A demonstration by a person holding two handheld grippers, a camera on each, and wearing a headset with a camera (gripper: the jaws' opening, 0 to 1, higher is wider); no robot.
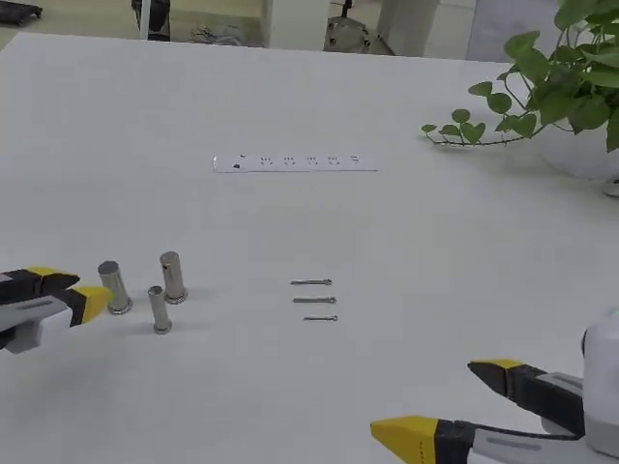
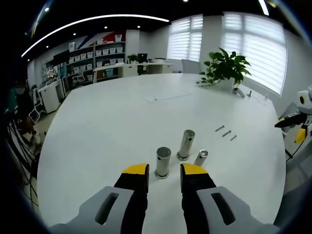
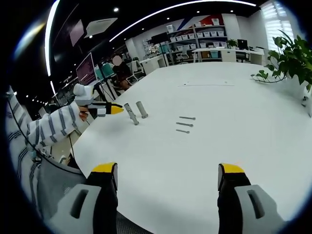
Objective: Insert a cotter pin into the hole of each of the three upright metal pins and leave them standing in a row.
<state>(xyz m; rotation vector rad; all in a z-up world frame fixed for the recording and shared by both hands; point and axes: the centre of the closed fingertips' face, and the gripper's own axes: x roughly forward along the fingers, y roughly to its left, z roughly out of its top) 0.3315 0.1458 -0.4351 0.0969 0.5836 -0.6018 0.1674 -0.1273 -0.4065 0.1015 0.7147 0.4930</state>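
The holes in the metal pins (image 1: 172,277) are too small to see.

My left tongs (image 2: 164,170) and right tongs (image 3: 168,171) share one build: black jaws capped in yellow, seated in pale grey moulded shells with oval slots. I wear a striped white-and-dark long sleeve (image 3: 53,126).

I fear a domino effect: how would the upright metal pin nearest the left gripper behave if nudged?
Tall on a small flanged base, the nearest pin probably tips easily. Round, it would likely roll once down. The other pins stand close, so it might hit them.
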